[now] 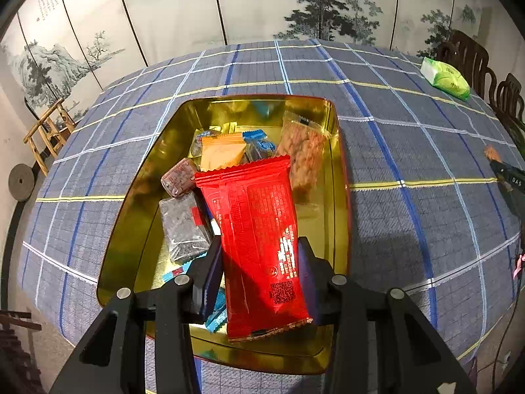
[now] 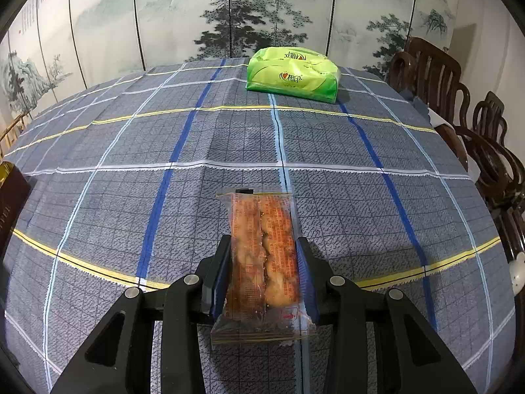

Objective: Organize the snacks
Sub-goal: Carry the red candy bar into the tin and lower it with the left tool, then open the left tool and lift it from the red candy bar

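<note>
While the left tool (image 1: 261, 249) grips the red packet (image 1: 259, 243) over the gold tin (image 1: 341, 177), lower it flat before letting go; the right tool (image 2: 262, 256) holds a pastry packet (image 2: 262, 256).

Both the left gripper (image 1: 261, 256) and right gripper (image 2: 262, 256) are matte black plastic, blue pads (image 2: 302, 274) inside the fingers, shiny silver pivot pins (image 1: 183, 279) just behind.

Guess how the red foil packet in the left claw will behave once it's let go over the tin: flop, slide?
The red foil packet juts past the left claw without drooping, so probably fairly stiff. Its glossy film looks slippery; it may slide off the snacks piled in the gold tin. Flat shape, so unlikely to roll.
</note>
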Demonstrator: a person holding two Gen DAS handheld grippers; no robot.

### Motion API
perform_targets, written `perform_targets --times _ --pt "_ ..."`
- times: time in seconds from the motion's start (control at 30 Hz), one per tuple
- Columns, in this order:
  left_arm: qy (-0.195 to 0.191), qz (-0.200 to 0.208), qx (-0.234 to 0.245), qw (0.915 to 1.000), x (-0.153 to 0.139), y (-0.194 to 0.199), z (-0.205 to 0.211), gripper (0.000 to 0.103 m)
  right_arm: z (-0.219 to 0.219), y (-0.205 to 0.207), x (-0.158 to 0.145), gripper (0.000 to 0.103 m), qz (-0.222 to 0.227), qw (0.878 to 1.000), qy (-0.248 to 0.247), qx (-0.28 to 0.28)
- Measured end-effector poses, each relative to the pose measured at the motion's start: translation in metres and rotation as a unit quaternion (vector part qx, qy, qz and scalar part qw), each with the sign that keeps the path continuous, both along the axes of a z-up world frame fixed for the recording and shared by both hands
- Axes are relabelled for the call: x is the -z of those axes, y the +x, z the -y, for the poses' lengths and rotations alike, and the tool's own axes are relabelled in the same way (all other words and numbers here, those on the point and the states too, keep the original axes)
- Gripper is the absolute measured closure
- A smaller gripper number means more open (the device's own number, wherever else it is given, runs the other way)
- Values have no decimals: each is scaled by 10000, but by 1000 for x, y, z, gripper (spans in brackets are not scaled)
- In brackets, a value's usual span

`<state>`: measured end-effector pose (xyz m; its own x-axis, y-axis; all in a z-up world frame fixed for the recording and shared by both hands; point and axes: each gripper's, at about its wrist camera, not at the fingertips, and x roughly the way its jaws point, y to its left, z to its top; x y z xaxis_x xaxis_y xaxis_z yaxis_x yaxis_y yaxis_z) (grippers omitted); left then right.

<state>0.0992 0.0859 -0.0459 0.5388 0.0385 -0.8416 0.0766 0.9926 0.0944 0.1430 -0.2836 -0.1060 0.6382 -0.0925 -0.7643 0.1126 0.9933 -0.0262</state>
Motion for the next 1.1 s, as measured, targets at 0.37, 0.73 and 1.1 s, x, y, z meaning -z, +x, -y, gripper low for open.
perform_targets --times 0.37,0.73,1.1 --pt "304 90 108 9994 8 -6 8 60 1 -2 -1 64 -1 10000 -4 85" --pt "550 613 82 9966 -12 -23 6 45 -6 -12 -2 64 3 9998 -103 166" --pt "485 784 -33 9957 -23 -32 -6 42 -53 -36 -5 64 36 9998 203 -73"
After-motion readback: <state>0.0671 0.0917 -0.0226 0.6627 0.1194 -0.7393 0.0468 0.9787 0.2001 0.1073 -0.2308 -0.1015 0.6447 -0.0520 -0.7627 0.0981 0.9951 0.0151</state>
